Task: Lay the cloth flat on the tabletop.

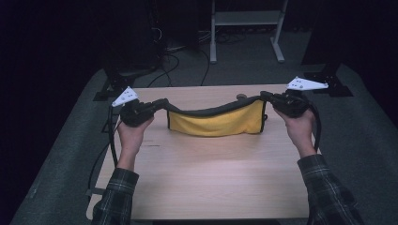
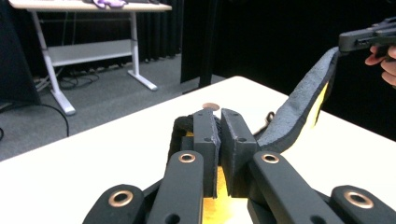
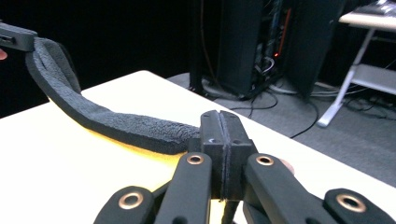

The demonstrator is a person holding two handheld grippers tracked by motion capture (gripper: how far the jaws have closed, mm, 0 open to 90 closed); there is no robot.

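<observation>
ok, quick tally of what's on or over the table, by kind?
Cloths, yellow with a black edge: 1, held up by both ends.
Tools: 2, left and right, each shut on the cloth.
Small round brown things on the table: 1.
Total: 4.

The yellow cloth [image 1: 216,123] hides the table [image 1: 211,178] behind it; the small round thing [image 1: 241,97] above the cloth is too small to tell.
</observation>
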